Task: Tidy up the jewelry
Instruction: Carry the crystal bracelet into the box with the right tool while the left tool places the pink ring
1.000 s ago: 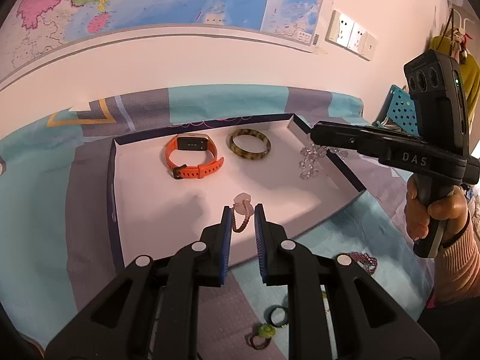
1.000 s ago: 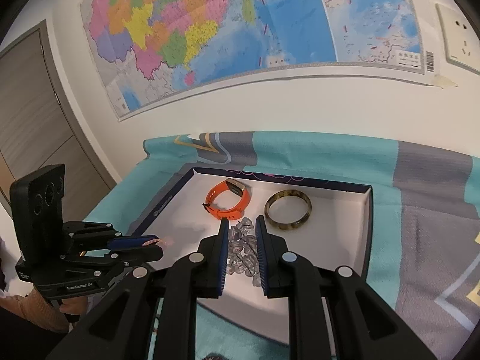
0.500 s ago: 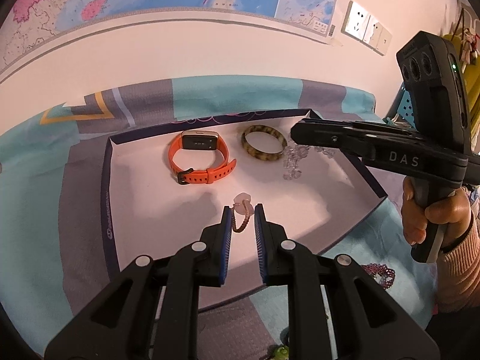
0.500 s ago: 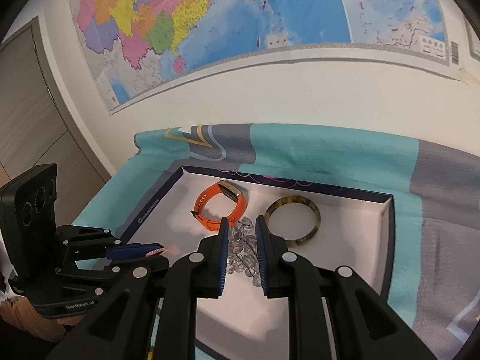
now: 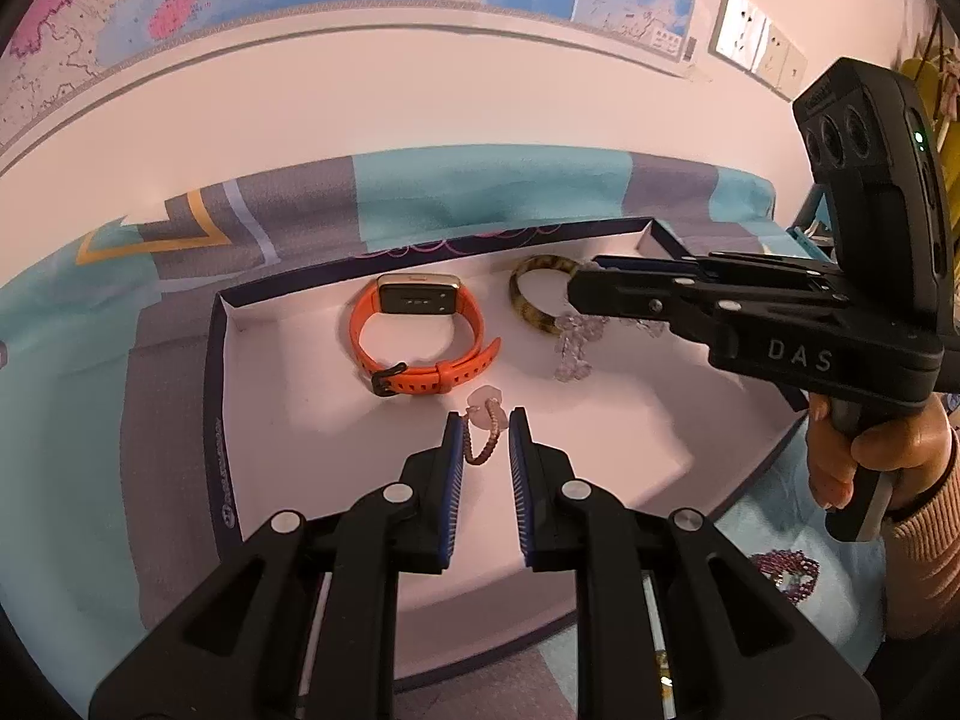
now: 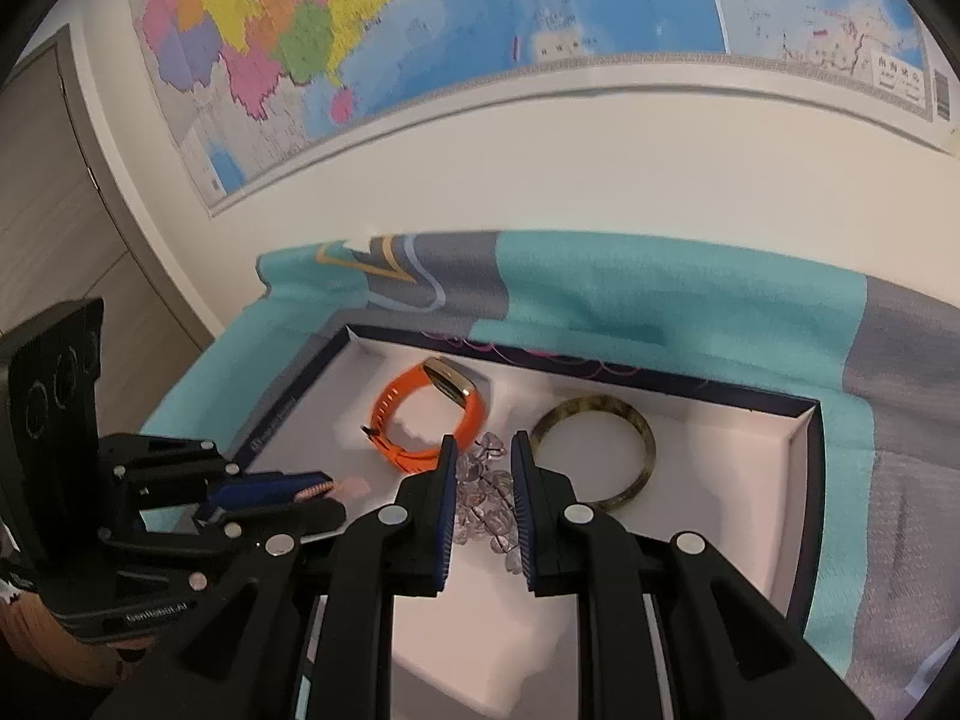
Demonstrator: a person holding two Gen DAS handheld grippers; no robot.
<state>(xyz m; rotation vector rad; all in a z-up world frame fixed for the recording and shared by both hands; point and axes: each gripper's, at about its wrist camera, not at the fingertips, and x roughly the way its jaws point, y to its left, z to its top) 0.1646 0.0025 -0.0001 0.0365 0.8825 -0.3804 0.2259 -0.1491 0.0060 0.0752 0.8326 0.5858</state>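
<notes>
Fingers (image 5: 456,468) of the left gripper (image 5: 485,450) are clamped on a pink beaded bracelet with a pale pink charm (image 5: 483,432), held over the near part of the shallow white tray with dark blue rim (image 5: 223,396). Far-left in the tray lies an orange silicone wristband with a gold-cased screen (image 5: 420,333). To its right lies a mottled brown-and-yellow bangle (image 5: 531,300). Fingers (image 6: 447,498) of the right gripper (image 6: 483,486) are shut on a strand of clear faceted crystal beads (image 6: 483,501), hanging between the wristband and the bangle; whether the beads touch the tray floor cannot be told. On the turquoise-and-grey patterned cloth (image 5: 480,192) covering the worktop, near right outside the tray, lies a dark red beaded bracelet (image 5: 786,570).
</notes>
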